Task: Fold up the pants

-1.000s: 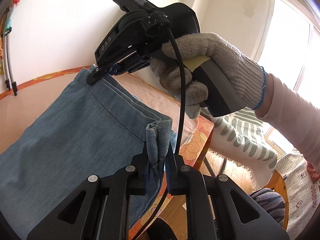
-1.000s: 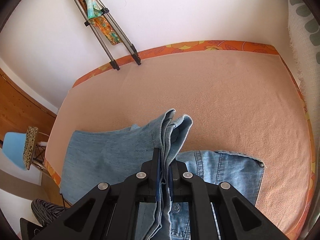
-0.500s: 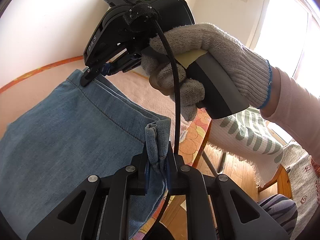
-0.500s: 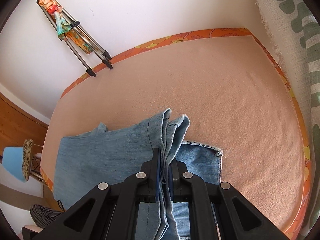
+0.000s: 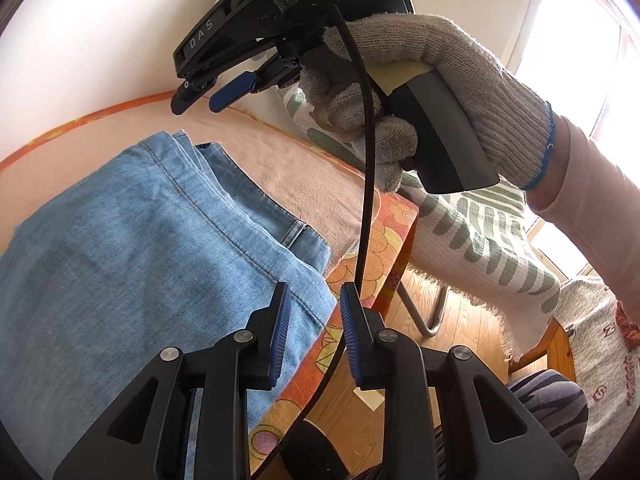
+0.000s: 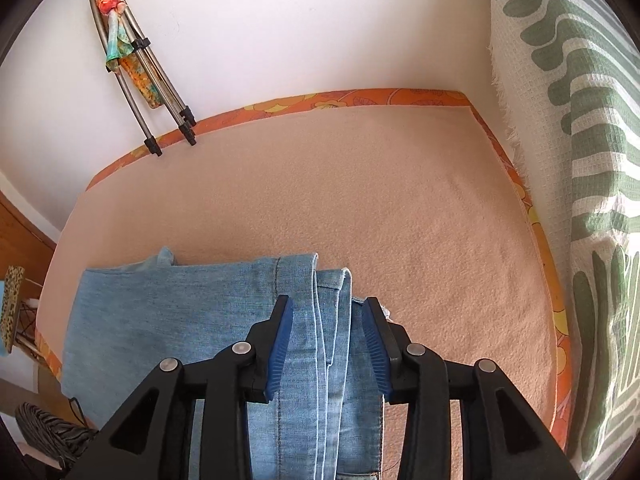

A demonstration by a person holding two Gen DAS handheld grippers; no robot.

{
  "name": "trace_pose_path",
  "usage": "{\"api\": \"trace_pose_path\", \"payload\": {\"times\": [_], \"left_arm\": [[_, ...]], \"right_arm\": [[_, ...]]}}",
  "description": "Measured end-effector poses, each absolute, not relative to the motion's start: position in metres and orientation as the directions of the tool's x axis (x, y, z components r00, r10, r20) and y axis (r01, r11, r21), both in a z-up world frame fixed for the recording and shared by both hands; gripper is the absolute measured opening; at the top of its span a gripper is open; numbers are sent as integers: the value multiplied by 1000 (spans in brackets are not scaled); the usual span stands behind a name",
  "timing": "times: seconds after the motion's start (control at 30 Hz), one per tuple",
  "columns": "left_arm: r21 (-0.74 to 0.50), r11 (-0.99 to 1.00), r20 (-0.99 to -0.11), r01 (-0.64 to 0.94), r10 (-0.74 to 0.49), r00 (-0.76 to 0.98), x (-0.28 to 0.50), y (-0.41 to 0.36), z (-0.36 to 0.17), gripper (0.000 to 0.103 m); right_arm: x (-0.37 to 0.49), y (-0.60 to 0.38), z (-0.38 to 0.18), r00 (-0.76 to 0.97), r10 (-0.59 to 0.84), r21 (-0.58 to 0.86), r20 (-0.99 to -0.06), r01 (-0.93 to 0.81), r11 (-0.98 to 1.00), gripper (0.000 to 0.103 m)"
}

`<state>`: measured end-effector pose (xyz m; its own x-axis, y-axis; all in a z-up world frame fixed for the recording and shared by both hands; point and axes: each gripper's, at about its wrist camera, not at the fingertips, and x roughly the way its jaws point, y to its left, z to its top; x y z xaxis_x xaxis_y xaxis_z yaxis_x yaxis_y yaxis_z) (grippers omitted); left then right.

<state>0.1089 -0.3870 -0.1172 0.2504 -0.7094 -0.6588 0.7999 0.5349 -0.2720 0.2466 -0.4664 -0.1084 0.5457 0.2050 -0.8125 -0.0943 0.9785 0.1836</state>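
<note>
The light blue jeans lie folded on the peach-covered table, their stacked hem edges running between the fingers of my right gripper. Its jaws are opening and the blue pads stand clear of the denim on both sides. In the left wrist view the jeans lie flat, with a corner at the table's edge just left of my left gripper. That gripper's jaws are opening too, with nothing pinched between them. A gloved hand holds my right gripper above the far hem, fingers apart.
A folded drying rack leans on the wall at the table's far left. A white cloth with green shapes hangs along the right side. The black cable drops past the orange floral table edge. Wooden floor lies below.
Both grippers were shut on bunched denim corners; now both have let go and their jaws stand apart. The raised corners have dropped flat, and both hands have sunk slightly.
</note>
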Motion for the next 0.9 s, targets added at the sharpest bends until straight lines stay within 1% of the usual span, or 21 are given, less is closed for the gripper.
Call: {"api": "trace_pose_path", "payload": {"times": [0.2,0.37,0.43,0.5,0.63,0.83,0.9], "left_arm": [[-273,555,-629,786,-721,290,95,-346,-97,31],[-291,606,-613,740,-712,343,88,-294,-84,33],[-287,642,-613,711,-693,379,86,-270,-81,36],[-276,684,-614,676,-666,424,85,-243,-80,37],[-252,769,-622,587,-593,511,83,-184,-83,37],[-186,893,-672,409,-420,610,91,-95,-97,37],[-188,916,-687,356,-381,619,94,-67,-102,37]], "right_arm": [[229,-445,-78,598,238,187,-766,-146,971,40],[211,-413,-59,630,289,198,-721,-212,957,42],[205,-398,-55,634,314,205,-706,-242,949,43],[199,-382,-52,635,335,206,-696,-270,941,45],[186,-344,-50,622,388,221,-680,-331,917,46],[161,-281,-64,558,481,255,-676,-435,864,46],[153,-261,-74,531,496,256,-687,-463,849,46]]}}
